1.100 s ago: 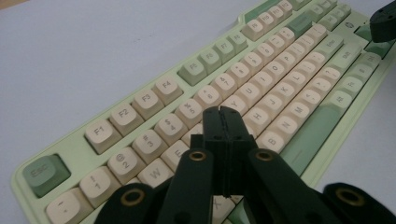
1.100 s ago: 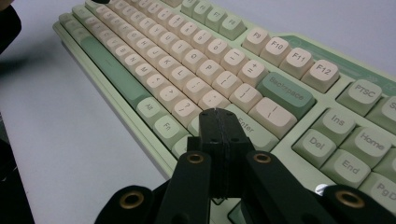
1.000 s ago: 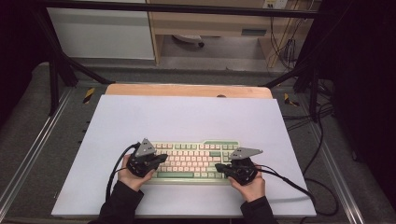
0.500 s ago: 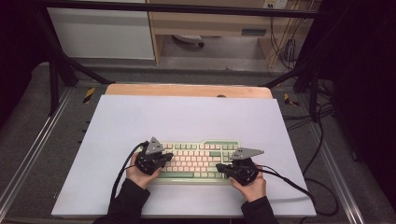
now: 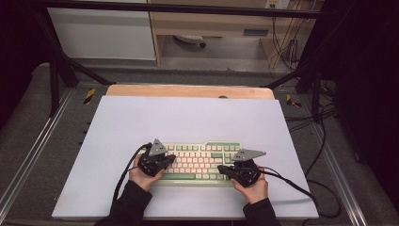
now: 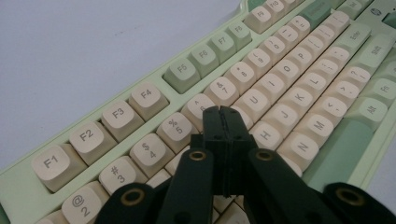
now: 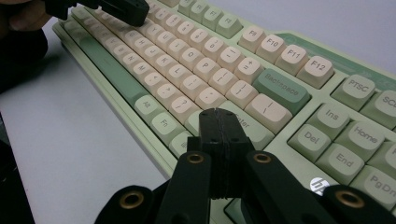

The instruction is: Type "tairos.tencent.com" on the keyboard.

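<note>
A pale green keyboard (image 5: 200, 161) with cream and green keys lies on the white mat near the front edge. My left gripper (image 5: 170, 159) hovers over its left half, jaws pressed together with nothing between them. In the left gripper view the tip of the left gripper (image 6: 222, 111) sits above the keyboard (image 6: 299, 84), near the 6 and Y keys. My right gripper (image 5: 221, 169) is at the keyboard's right front, also shut and empty. In the right gripper view the right gripper (image 7: 218, 113) points at the keyboard (image 7: 196, 60) near the Enter key.
The white mat (image 5: 188, 117) covers a wooden table (image 5: 188, 90) and lies bare behind the keyboard. Black cables (image 5: 301, 188) trail from both grippers. Metal frame rails (image 5: 28, 155) run along both sides. A cabinet and wires stand behind the table.
My left gripper has shifted slightly to the right, further over the keyboard's left keys. The right gripper has stayed where it was.
</note>
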`<state>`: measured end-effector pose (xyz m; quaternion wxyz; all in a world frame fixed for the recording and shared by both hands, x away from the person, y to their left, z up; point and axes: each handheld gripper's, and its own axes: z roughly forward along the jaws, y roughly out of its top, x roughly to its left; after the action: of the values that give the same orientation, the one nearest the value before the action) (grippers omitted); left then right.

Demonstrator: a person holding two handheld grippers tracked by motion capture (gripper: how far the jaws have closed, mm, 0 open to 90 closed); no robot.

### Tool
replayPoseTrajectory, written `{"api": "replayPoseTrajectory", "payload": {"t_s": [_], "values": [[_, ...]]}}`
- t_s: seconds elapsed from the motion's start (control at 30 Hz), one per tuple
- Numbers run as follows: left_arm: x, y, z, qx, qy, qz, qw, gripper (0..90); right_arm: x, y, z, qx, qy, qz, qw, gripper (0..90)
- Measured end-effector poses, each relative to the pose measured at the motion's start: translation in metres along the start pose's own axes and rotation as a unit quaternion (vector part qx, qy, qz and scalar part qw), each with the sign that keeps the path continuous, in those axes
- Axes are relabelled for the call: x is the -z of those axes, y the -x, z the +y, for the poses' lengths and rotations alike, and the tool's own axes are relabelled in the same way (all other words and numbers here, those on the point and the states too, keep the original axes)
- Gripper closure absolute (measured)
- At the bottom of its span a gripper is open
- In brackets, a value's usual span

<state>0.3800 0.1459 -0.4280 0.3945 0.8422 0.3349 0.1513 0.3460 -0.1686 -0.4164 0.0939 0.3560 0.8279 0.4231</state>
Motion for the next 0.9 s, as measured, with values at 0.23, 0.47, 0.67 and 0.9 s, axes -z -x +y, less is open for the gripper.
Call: {"api": "replayPoseTrajectory", "payload": {"t_s": [0.23,0.47,0.67,0.9], "values": [[-0.001,0.0,-0.001,-0.001,0.0,-0.002,1.0,90.0,0.0,0.0,0.0,0.0,0.001,-0.001,1.0,90.0],[-0.002,0.0,-0.002,-0.001,-0.003,-0.001,1.0,90.0,0.0,0.0,0.0,-0.001,0.001,0.001,1.0,90.0],[0.004,0.001,-0.001,-0.002,0.004,-0.002,1.0,90.0,0.0,0.0,0.0,-0.001,0.0,0.001,1.0,90.0],[0.009,0.001,-0.002,-0.003,0.006,-0.004,1.0,90.0,0.0,0.0,0.0,-0.001,0.001,0.001,1.0,90.0]]}}
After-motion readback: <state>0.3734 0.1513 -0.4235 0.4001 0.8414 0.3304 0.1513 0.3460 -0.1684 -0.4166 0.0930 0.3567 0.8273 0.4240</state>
